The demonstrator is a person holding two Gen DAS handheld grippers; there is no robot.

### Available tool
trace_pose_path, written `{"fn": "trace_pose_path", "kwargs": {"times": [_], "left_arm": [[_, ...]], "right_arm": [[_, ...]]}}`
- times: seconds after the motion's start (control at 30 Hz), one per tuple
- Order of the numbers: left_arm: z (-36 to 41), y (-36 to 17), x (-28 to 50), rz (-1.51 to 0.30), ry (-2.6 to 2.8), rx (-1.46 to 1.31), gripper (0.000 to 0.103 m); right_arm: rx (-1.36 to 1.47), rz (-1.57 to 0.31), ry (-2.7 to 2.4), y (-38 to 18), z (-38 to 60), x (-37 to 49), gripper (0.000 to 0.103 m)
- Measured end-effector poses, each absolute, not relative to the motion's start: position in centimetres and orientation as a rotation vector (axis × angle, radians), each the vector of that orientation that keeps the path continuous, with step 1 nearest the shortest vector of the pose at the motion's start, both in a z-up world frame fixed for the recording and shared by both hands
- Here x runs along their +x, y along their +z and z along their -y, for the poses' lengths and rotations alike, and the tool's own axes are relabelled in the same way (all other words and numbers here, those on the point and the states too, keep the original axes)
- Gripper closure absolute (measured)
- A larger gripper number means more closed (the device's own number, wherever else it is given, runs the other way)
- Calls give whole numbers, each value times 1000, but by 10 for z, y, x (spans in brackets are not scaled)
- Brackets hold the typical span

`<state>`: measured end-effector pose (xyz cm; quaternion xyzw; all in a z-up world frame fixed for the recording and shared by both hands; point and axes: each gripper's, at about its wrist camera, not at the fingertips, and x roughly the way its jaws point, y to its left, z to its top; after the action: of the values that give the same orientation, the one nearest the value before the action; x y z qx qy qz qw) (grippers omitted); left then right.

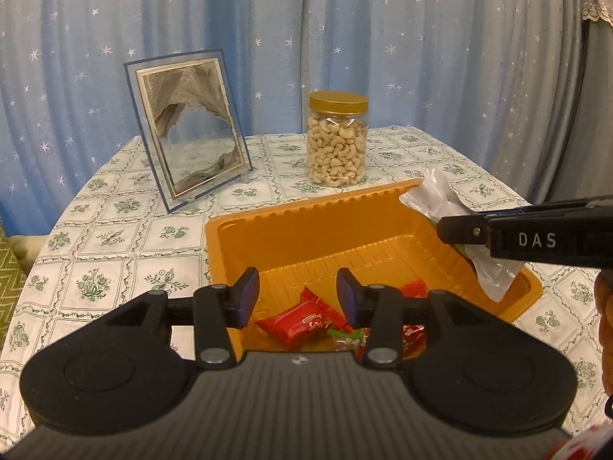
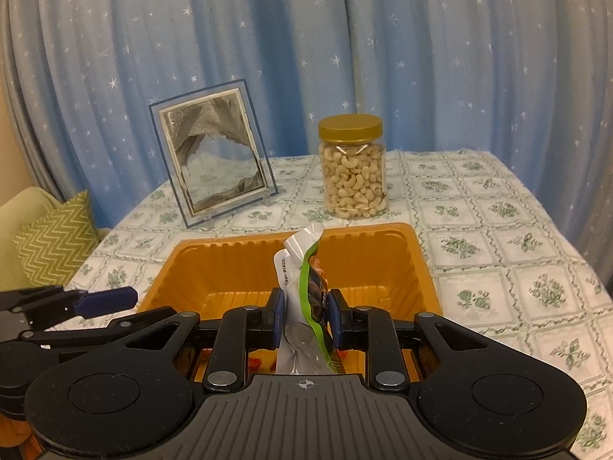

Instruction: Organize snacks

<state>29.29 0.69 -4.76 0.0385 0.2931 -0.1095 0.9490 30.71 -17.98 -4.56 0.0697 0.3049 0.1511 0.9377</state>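
Clamped between the pads of the right gripper (image 2: 304, 320), a white-and-green snack pouch (image 2: 302, 287) stands upright over the near edge of the orange tray (image 2: 237, 268). Over the tray's near left part, the left gripper (image 1: 298, 297) is released, nothing between its jaws, with red-wrapped candies (image 1: 302, 320) lying just below it. The pouch is best carried further over the tray floor and lowered flat before letting go, clear of the candies and the rim.
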Motion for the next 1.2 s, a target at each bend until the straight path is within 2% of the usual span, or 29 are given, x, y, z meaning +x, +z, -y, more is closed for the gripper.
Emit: {"fn": "trace_pose_path", "kwargs": {"times": [0.27, 0.3, 0.33, 0.4, 0.77, 1.2], "left_arm": [[-9, -47, 291, -598, -223, 76, 63], [-9, -48, 290, -599, -222, 78, 63], [-9, -48, 290, -598, -222, 80, 63], [-9, -48, 288, -599, -222, 82, 63], [-7, -41, 262, -582, -239, 47, 63], [-1, -44, 191, -573, -237, 32, 62]], "right_arm": [[183, -607, 329, -47, 178, 310, 78], [179, -604, 327, -46, 178, 310, 71], [180, -595, 326, -46, 179, 309, 59], [184, -578, 312, -44, 182, 306, 47], [162, -520, 268, -33, 199, 272, 47], [112, -507, 227, -33, 207, 199, 47]]}}
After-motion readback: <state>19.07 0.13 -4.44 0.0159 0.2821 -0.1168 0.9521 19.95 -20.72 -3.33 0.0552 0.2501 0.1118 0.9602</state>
